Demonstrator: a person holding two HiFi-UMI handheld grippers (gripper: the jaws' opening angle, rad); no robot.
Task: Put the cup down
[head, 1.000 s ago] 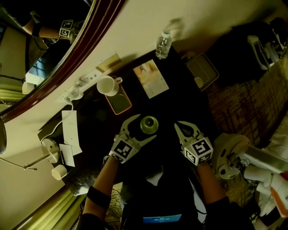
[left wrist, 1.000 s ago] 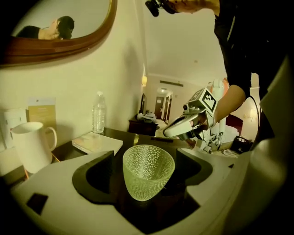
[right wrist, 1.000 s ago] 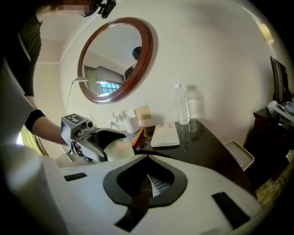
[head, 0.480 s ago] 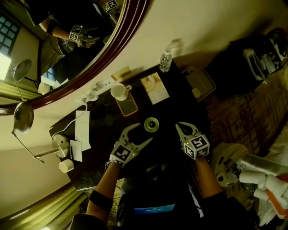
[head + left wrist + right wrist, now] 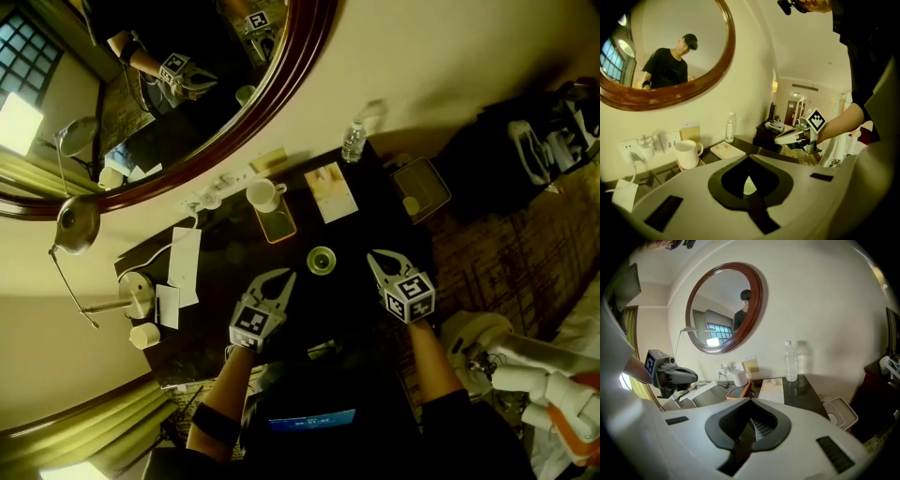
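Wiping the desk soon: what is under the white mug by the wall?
The mug stands on the far end of an orange-rimmed tray. Whatever lies directly beneath its base is covered.

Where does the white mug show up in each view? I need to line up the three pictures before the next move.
Head view: white mug, slightly above and left of centre.
Left gripper view: white mug, lower left, large and close.
Right gripper view: white mug, near centre, small.
Shared landmark: the water bottle, which stands to the mug's right in all three views.
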